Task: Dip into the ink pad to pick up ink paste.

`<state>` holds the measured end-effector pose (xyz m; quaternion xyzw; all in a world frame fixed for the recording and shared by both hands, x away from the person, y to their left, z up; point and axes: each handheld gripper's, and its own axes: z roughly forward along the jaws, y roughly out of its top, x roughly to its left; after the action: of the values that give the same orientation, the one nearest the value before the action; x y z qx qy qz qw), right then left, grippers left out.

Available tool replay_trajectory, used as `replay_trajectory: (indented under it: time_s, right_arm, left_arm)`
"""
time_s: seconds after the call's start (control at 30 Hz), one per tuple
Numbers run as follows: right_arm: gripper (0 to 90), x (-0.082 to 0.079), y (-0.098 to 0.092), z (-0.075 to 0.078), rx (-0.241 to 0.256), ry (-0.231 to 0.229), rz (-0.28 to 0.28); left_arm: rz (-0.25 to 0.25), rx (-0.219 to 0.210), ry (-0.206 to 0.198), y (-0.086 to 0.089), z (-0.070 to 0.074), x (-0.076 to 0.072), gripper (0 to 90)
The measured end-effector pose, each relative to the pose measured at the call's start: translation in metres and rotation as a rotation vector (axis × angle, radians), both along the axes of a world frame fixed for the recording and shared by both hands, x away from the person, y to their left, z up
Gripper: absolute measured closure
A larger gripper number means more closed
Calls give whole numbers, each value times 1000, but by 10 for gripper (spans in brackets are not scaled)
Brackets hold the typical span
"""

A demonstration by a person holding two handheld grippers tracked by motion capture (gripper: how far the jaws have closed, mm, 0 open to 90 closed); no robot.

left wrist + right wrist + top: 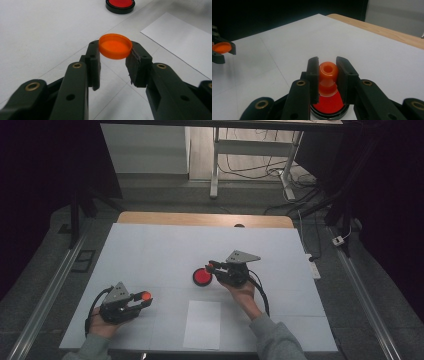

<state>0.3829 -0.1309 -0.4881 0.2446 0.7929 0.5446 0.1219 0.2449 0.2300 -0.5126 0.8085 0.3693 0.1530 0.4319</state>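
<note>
Left hand-held gripper (145,297) clamps orange cap (115,46), near left. Right hand-held gripper (210,267) clamps orange bottle (328,75) above red dish (202,277). Step: holding parts apart. Next, likely: align cap over bottle mouth.

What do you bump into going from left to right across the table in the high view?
Left tool holding the orange cap → red disc → right tool pinching an orange piece.

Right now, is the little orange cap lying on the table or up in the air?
Up in the air. The left claw pinches the cap by its rim, with the table below it.
</note>
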Motion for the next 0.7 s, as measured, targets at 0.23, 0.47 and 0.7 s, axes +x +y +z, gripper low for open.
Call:
replay_trajectory:
  time_s: [0.23, 0.47, 0.7]
  right_arm:
    - [726, -7, -2, 5, 0, -9, 24]
    - [725, -9, -5, 6, 6, -9, 29]
    - [725, -15, -7, 7, -3, -12, 42]
  left_arm:
    - [-7, 1, -5, -1, 2, 1, 646]
    - [-8, -1, -3, -1, 1, 3, 646]
    - [-8, 0, -3, -1, 1, 4, 645]
